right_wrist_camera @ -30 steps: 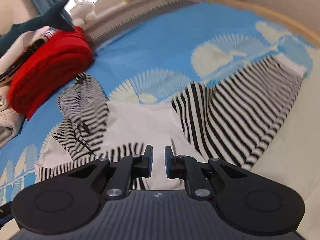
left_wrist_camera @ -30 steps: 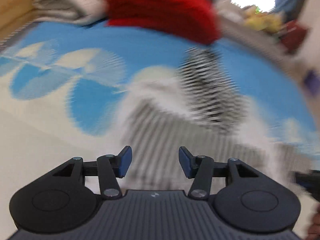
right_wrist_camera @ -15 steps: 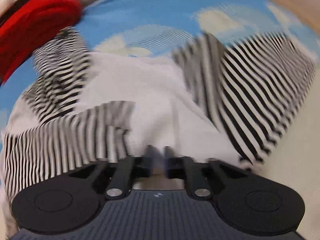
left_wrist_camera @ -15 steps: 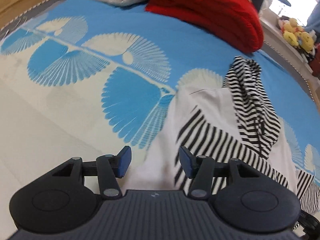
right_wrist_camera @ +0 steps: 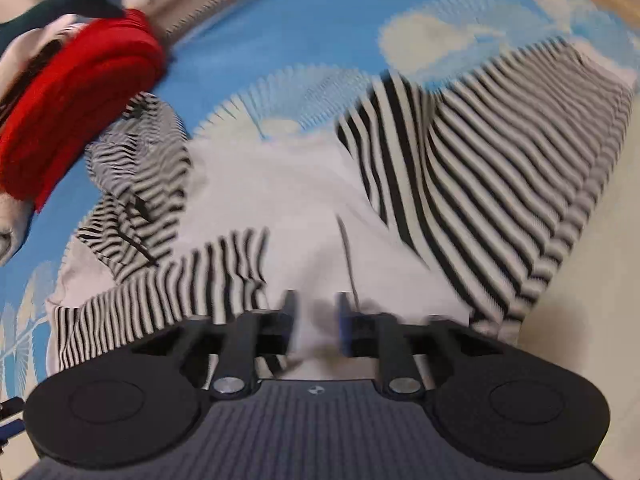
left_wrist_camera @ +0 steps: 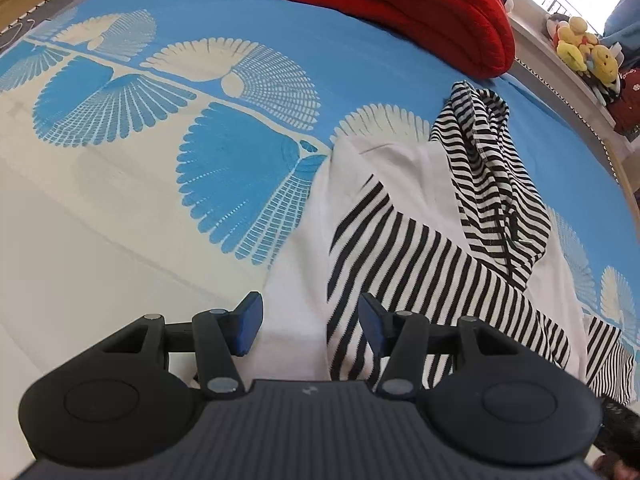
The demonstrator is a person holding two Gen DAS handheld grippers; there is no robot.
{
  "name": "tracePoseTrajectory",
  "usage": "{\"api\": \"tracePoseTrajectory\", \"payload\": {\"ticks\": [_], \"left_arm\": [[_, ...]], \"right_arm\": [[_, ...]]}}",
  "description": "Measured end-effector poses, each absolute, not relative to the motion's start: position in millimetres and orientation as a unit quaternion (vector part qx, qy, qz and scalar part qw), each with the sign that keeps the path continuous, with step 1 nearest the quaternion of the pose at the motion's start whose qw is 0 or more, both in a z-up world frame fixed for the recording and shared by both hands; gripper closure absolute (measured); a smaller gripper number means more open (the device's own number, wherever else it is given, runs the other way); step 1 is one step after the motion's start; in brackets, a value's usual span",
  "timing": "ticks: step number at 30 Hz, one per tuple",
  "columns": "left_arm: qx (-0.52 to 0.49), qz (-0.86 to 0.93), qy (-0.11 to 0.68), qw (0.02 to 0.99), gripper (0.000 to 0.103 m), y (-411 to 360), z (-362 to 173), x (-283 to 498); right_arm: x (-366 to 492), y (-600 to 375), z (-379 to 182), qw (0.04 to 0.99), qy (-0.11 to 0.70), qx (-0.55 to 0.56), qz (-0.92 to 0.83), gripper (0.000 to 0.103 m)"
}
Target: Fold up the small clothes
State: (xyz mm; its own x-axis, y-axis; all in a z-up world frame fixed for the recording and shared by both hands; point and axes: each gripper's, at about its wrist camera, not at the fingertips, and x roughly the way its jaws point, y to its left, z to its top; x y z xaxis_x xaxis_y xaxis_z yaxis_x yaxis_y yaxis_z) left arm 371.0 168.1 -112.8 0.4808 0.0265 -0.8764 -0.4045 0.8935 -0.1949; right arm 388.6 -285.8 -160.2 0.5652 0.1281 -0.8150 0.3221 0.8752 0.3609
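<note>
Clearly the folding was only begun: the hoodie (left_wrist_camera: 404, 216) lay on the bed (left_wrist_camera: 120, 208), one striped sleeve (left_wrist_camera: 420, 272) across its white body, the other spread. Left gripper (left_wrist_camera: 310, 324) jaws released above its edge; right gripper (right_wrist_camera: 314, 320) jaws narrowly apart, grasp unclear.

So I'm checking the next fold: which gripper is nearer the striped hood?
Left. The left gripper sits at the shirt's hem below the striped hood; the right gripper is farther across the white body.
</note>
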Motion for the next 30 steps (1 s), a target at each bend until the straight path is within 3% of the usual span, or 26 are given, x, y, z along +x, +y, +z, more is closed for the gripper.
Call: {"api": "tracePoseTrajectory", "payload": {"ticks": [1,6,10,15,18,22,25,27,29,30], "left_arm": [[-0.192,0.126,0.493,0.839,0.045,167,-113,371],[-0.190,0.125,0.495,0.839,0.045,167,-113,373],[-0.188,0.123,0.497,0.838,0.045,168,-114,374],[-0.183,0.121,0.498,0.839,0.045,164,-116,374],[-0.162,0.118,0.502,0.841,0.045,157,-120,375],[-0.150,0.113,0.519,0.834,0.045,150,-134,375],[-0.158,0.111,0.532,0.825,0.045,150,-145,375],[-0.172,0.108,0.542,0.816,0.045,151,-154,374],[-0.181,0.111,0.568,0.795,0.045,153,-170,374],[-0.178,0.118,0.579,0.787,0.045,153,-177,374]], "right_arm": [[390,-283,-163,0.849,0.469,0.234,-0.060,0.052],[392,-268,-169,0.857,0.473,0.198,-0.052,0.055],[393,-248,-162,0.880,0.462,0.103,-0.032,0.099],[382,-253,-120,0.917,0.385,0.103,-0.037,0.100],[376,-247,-103,0.937,0.342,0.026,-0.059,0.101],[393,-262,-145,0.880,0.460,0.058,-0.098,0.100],[390,-268,-142,0.887,0.438,0.105,-0.105,0.096],[391,-264,-135,0.898,0.418,0.119,-0.067,0.083],[396,-264,-144,0.885,0.441,0.144,-0.037,0.061],[400,-266,-156,0.865,0.475,0.155,-0.035,0.060]]}}
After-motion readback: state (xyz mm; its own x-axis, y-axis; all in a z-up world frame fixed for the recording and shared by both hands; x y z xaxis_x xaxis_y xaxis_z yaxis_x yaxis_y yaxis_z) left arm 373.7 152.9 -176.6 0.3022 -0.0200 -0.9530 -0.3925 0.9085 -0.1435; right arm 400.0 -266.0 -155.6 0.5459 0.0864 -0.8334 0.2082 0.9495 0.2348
